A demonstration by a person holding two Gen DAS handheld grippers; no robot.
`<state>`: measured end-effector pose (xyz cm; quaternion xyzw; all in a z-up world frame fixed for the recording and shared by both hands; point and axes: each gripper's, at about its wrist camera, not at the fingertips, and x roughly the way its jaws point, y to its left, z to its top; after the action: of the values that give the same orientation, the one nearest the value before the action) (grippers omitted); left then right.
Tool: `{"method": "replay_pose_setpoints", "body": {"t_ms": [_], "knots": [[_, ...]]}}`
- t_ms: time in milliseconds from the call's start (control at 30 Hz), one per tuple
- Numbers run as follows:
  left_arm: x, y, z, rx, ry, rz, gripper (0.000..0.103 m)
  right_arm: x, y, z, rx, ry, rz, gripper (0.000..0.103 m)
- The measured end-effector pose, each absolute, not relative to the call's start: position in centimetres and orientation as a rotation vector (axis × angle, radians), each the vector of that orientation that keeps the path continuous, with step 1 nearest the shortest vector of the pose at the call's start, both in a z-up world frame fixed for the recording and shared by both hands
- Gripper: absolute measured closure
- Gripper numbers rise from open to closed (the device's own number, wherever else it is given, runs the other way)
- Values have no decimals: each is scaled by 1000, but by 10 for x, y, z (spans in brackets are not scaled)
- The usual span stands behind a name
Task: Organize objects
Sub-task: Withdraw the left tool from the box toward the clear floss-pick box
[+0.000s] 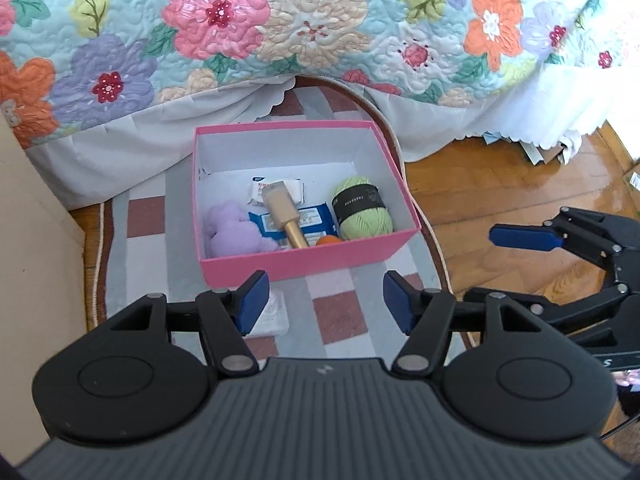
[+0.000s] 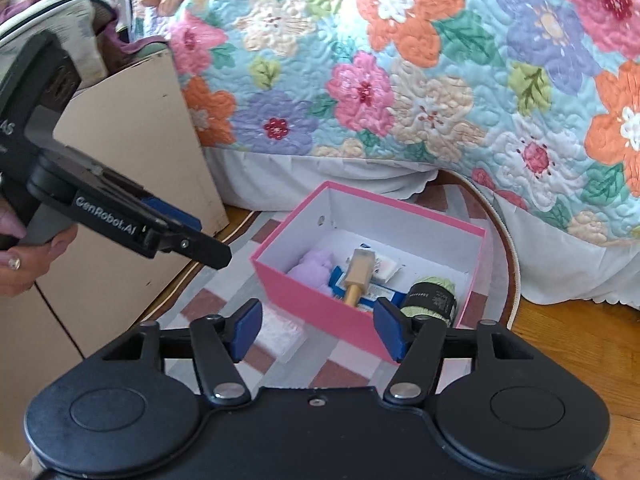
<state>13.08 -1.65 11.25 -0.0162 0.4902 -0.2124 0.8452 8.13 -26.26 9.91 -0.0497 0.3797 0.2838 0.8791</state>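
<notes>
Left wrist view: the left gripper [image 1: 324, 306] and right gripper [image 2: 316, 330] are wide open, holding nothing. Reaching for the white packet [image 1: 269, 314] could bump the pink box [image 1: 304, 260].

My left gripper [image 1: 324, 306] hangs open near the pink box [image 1: 304, 262]; a white packet [image 1: 274, 314] lies beneath my left pad.

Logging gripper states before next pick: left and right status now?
Left gripper: open, holding nothing, in front of the pink box.
Right gripper: open, holding nothing.
</notes>
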Motion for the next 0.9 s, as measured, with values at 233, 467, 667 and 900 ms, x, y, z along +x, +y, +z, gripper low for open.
{"method": "replay_pose_setpoints", "body": {"t_ms": [233, 467, 667, 900], "knots": [[106, -5, 109, 0, 1008, -445, 37, 49, -250, 99, -128, 774, 632, 26], [100, -6, 84, 36, 1008, -455, 37, 32, -233, 66, -163, 766, 652, 15], [112, 2, 48, -25, 1061, -440, 36, 42, -221, 28, -153, 763, 608, 11], [130, 19, 9, -92, 1094, -397, 32, 64, -206, -16, -116, 790, 620, 10]]}}
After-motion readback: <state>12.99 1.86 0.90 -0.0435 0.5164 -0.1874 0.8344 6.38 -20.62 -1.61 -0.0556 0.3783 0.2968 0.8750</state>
